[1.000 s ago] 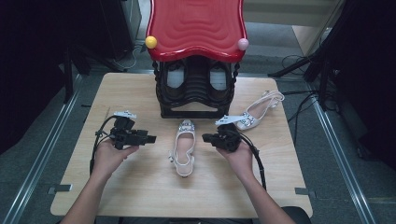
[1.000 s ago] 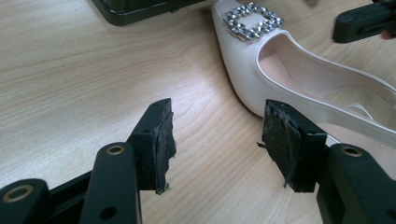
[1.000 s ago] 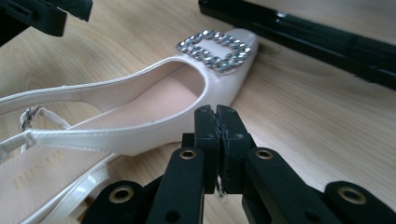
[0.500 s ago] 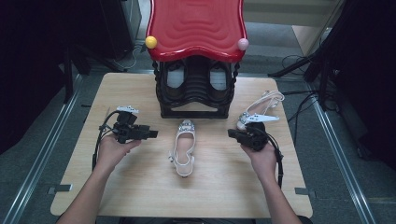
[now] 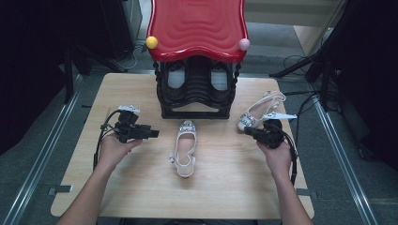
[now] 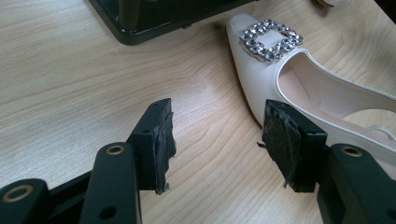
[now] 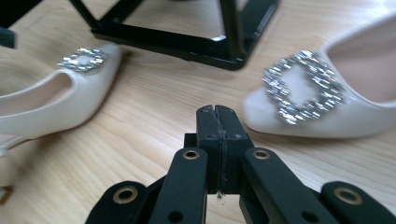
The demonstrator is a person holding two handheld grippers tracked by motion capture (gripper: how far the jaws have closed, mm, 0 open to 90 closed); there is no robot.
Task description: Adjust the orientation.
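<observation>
Now the left gripper (image 5: 155, 134), jaws apart and empty, faces the middle shoe (image 5: 184, 147) at its three o'clock, toe towards the rack (image 5: 196, 96), while the right gripper (image 5: 248, 131), jaws together, sits by the far shoe (image 5: 259, 111)

table (image 5: 141, 187): pale wood with a wavy darker grain
middle shoe (image 5: 185, 149): cream white, beige lining, silver sparkly square buckle on the toe
right shoe (image 5: 259, 112): cream white, silver sparkly buckle, thin pale strap
rack (image 5: 196, 91): black frame
rack top (image 5: 197, 26): glossy red with rippled ridges
left ball (image 5: 151, 42): yellow
right ball (image 5: 244, 44): pink
left gripper (image 6: 217, 140): black, worn dark grey pads, brass-coloured rivets
right gripper (image 7: 218, 114): black, brass-coloured rivets
floor (image 5: 42, 140): grey, with silver rails
</observation>
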